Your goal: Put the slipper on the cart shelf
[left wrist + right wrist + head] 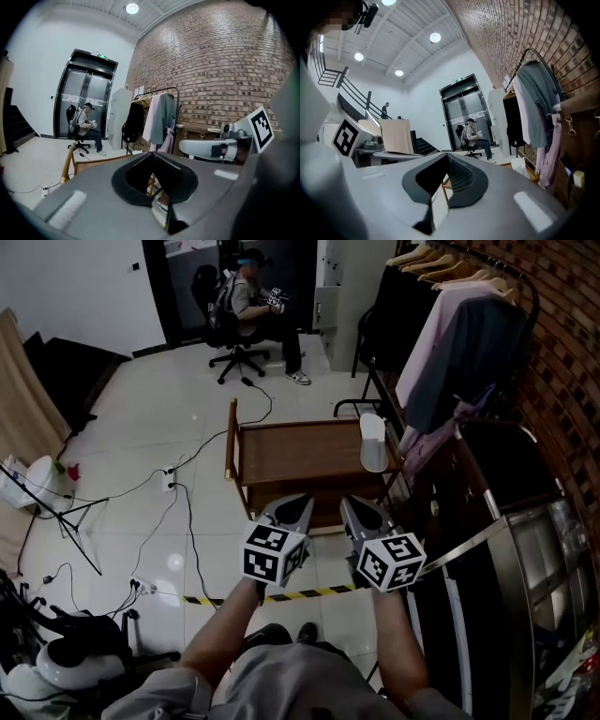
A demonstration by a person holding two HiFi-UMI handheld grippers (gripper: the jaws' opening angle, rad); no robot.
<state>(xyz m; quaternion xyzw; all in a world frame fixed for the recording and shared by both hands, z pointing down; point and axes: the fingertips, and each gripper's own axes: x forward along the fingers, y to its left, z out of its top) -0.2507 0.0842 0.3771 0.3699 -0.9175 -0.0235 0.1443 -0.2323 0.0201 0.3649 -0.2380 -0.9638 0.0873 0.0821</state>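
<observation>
While the left gripper [300, 501] and right gripper [354, 505] hang side by side at lower centre, each with jaws closed together on nothing, the white slipper [373, 442] lies just above them on the right end of the wooden cart [295, 454] top.

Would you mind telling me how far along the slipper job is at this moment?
Apparently done: a white slipper lies on the wooden cart, at the right edge of its top. I cannot tell whether that is the intended shelf. In hand: nothing, since the left gripper and right gripper are both shut and empty, short of the cart. Left: perhaps nothing, unless a lower shelf is meant.
</observation>
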